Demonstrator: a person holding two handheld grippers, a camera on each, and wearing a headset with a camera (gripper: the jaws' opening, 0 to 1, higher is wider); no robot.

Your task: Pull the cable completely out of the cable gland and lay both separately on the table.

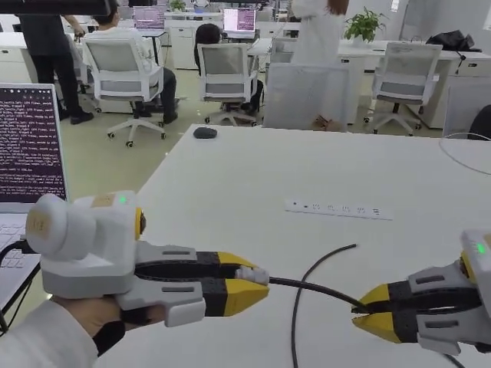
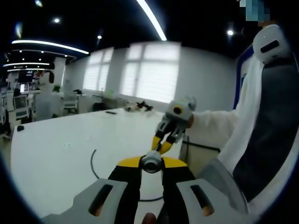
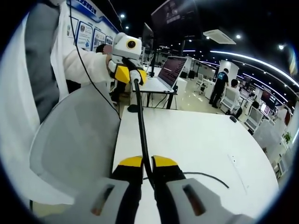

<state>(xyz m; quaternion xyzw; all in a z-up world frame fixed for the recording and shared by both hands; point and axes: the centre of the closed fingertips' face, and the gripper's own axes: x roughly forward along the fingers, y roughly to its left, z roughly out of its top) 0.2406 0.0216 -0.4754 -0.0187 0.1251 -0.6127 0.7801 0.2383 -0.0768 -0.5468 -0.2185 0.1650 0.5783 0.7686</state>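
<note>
Two grippers engaged: your left gripper (image 1: 259, 279) has jaws clamped on the cable gland (image 1: 252, 274); your right gripper (image 1: 357, 313) pinches the black cable (image 1: 314, 289), strung between them above the surface (image 1: 307, 176).

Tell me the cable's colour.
The cable is black, clearest in the right gripper view.

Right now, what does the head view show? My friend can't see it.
Two yellow-tipped tools face each other over a white table: the left tool grips a small cable gland, the right tool grips the black cable running from it. Office chairs stand behind.
</note>
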